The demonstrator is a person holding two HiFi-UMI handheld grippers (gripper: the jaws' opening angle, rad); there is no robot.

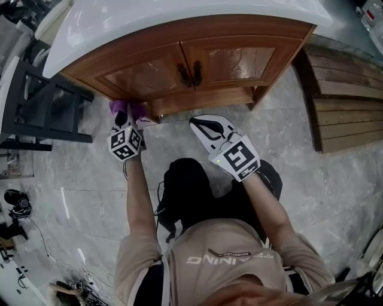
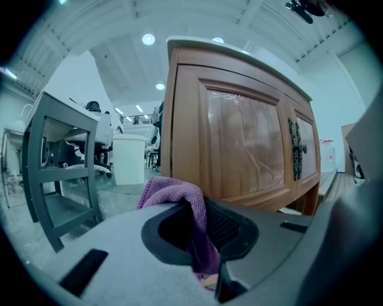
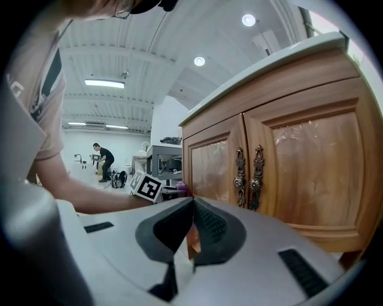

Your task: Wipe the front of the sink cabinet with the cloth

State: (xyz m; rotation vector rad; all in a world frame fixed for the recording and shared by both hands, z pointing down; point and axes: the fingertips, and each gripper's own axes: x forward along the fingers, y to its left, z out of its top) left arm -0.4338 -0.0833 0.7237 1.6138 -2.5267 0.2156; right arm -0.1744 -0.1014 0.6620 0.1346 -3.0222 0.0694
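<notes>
The wooden sink cabinet (image 1: pixel 197 66) has two doors with dark metal handles (image 1: pixel 190 74) under a white countertop (image 1: pixel 179 15). My left gripper (image 1: pixel 122 115) is shut on a purple cloth (image 1: pixel 125 109), held at the cabinet's lower left corner. In the left gripper view the purple cloth (image 2: pixel 179 197) bulges out between the jaws, right beside the cabinet's left door (image 2: pixel 245 146). My right gripper (image 1: pixel 200 124) is shut with nothing in it, hanging just in front of the cabinet's base below the doors. The right gripper view faces the cabinet handles (image 3: pixel 248 176).
A dark grey metal shelf frame (image 1: pixel 42 107) stands left of the cabinet. A slatted wooden platform (image 1: pixel 347 101) lies to its right. The floor is grey marble tile. Cables and gear (image 1: pixel 18 209) lie on the floor at far left.
</notes>
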